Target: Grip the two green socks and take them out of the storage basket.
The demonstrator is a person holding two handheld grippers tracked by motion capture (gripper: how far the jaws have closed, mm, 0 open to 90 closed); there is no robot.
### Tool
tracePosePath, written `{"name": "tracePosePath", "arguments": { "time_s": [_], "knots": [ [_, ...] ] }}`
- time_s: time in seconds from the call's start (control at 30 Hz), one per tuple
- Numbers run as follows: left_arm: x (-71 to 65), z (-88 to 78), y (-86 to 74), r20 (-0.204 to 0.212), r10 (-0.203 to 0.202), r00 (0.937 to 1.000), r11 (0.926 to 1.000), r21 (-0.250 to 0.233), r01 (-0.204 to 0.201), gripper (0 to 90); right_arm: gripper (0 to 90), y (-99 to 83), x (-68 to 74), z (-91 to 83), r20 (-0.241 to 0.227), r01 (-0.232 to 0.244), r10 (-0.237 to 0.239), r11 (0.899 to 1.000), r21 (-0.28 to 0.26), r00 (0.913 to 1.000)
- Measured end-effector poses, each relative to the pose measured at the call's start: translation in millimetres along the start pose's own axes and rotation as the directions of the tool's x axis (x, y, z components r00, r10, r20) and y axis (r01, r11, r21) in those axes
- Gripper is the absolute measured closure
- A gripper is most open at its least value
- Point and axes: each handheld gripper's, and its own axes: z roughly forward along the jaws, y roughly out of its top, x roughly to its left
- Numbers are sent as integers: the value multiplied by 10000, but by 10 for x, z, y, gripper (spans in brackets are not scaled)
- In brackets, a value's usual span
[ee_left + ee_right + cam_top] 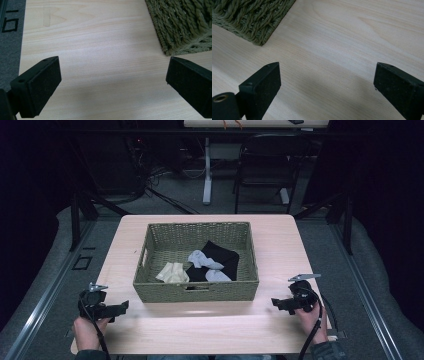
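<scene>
A dim room with dark curtains, a grey carpeted floor (45, 285) and a black folding chair (265, 165) surrounds a pale wood-grain tabletop (200, 325) with rounded corners.

At its centre sits a rectangular olive-green woven basket (195, 291), its walls of thick twisted cord with a slot handle in the near side. Inside lie soft crumpled cloths: a cream sock-like piece (172, 272), a pale grey-blue piece (202, 260) and a black fabric (222, 255) beneath it.

The left gripper (122, 307), matte black with flat, finely textured rectangular pads, is held in a hand (87, 330) off the basket's near left corner, well apart from it. In the left gripper view its jaws stand wide apart over bare wood, with the basket's rough corner ahead to the right.

The right gripper (275, 303), topped by a grey three-cornered plate, sits off the near right corner in the other hand (310, 317). Its jaws are also spread wide and empty, the basket corner ahead to the left in the right gripper view.
</scene>
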Motion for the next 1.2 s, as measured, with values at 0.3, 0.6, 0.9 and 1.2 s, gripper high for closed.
{"name": "tracePosePath", "arguments": {
  "time_s": [0.3,0.6,0.9,1.2],
  "knots": [
    [11,-116,89,402,-187,9990,9997,-131,192,2,68,-6,-3,-5,80,37,-37,10000,13,10000],
    [-5,-276,234,563,17,9984,9997,-242,-3,2,68,-11,-13,-13,75,-38,39,10000,-45,10000],
    [-51,-446,499,503,514,9974,9982,-327,-498,2,68,-12,-10,-10,55,-33,33,10000,-25,10000],
    [-171,-575,849,714,1093,9914,9927,-586,-1052,2,68,-12,-10,-10,35,-23,23,10000,-32,10000]
  ]
}}
